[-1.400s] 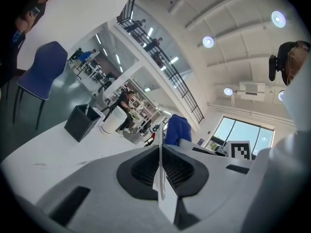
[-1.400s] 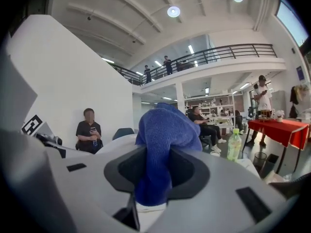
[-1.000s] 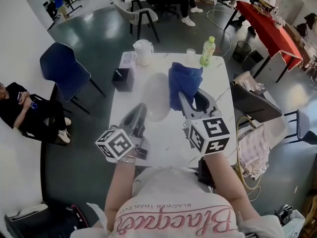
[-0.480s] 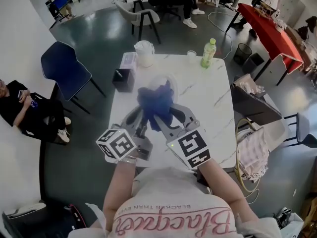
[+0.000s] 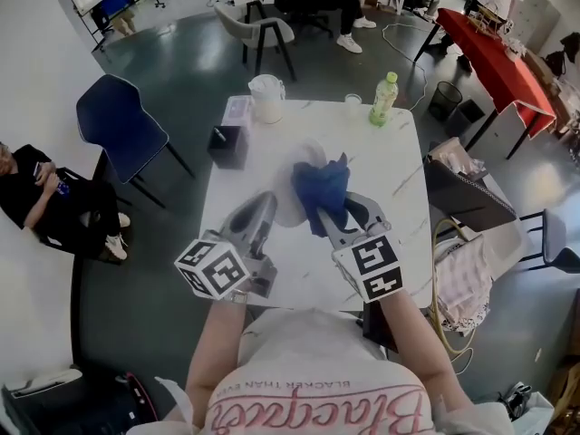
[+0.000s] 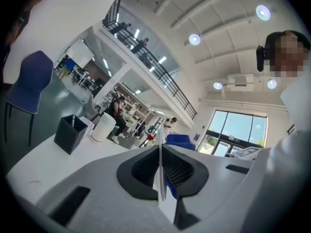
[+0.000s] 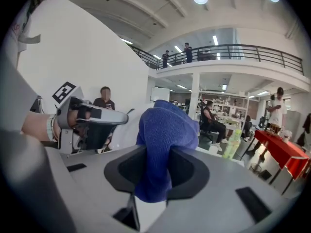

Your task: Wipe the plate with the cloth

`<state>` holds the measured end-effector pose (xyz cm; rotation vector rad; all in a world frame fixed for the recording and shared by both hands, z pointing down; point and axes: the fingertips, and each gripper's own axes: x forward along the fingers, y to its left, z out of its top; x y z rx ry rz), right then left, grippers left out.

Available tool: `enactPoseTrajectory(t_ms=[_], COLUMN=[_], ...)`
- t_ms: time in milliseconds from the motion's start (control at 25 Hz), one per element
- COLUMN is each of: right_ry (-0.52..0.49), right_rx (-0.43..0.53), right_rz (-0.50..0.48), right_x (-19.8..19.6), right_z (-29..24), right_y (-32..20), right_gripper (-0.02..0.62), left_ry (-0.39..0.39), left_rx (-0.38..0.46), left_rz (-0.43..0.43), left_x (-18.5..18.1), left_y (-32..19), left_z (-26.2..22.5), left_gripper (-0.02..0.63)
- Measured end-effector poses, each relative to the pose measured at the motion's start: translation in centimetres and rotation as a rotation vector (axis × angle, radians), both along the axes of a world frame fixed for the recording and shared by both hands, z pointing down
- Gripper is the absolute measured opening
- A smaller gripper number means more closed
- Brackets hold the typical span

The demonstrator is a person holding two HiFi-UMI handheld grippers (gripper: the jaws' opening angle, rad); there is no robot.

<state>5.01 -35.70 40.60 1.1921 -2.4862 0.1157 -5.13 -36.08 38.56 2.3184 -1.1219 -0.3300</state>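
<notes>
In the head view my left gripper [image 5: 265, 203] holds the white plate [image 5: 286, 208] tilted above the marble table [image 5: 381, 175]. In the left gripper view that gripper [image 6: 161, 178] is shut on the plate's rim [image 6: 160, 171], which shows edge-on as a thin white line. My right gripper [image 5: 328, 221] is shut on the blue cloth [image 5: 321, 190], and the cloth lies against the plate's right side. The bunched cloth [image 7: 163, 144] fills the gap between the right gripper's [image 7: 155, 174] jaws, with the left gripper [image 7: 92, 116] just beyond to the left.
At the table's far edge stand a black pen holder [image 5: 227, 145], a white jug [image 5: 265, 96], a small cup [image 5: 352, 103] and a green bottle [image 5: 383, 98]. A blue chair [image 5: 118, 120] stands left of the table, and a person sits further left.
The right gripper carried the cloth left across the plate, then back to the right and lower. The left gripper and the plate stayed almost where they were.
</notes>
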Motion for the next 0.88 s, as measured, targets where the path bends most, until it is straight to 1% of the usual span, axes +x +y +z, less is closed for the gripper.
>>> enactPoseTrajectory(t_ms=[120,200,320,440,560,680,800,880], right_ry=[-0.021,-0.056,-0.095,-0.123,-0.145,-0.154,-0.131,-0.092], right_rx=[-0.027,-0.033,-0.016,0.012,0.053,0.097,0.124,0.127], right_rz=[0.103,0.143,0.175,0.179,0.141,0.071,-0.018,-0.083], right_x=[3.0,4.5,6.0,6.9,6.9,5.9,4.3,3.1], right_z=[0.5,0.1,-1.2,-2.9,-5.2,-7.6,-9.3,-9.7], right_y=[-1.1,-1.5,-1.7,-1.6,-1.0,-0.3,0.4,0.7], right_gripper=[0.106,0.106,0.106,0.106,0.106,0.106,0.106,0.106], left_ry=[-0.095,-0.186,-0.377,-0.588,-0.79,-0.997,-1.184,-1.287], left_rx=[0.056,0.1,0.189,0.318,0.462,0.606,0.75,0.846], left_rz=[0.006,0.0,-0.021,-0.03,-0.015,0.012,0.04,0.068], left_x=[-0.2,-0.4,-0.5,0.1,1.3,2.4,3.6,4.5], left_y=[-0.1,-0.2,-0.3,0.0,0.5,0.9,1.2,1.5], left_z=[-0.3,-0.5,-0.6,-0.9,-1.4,-1.2,-1.1,-0.8], left_gripper=[0.015,0.015,0.015,0.015,0.015,0.015,0.015,0.015])
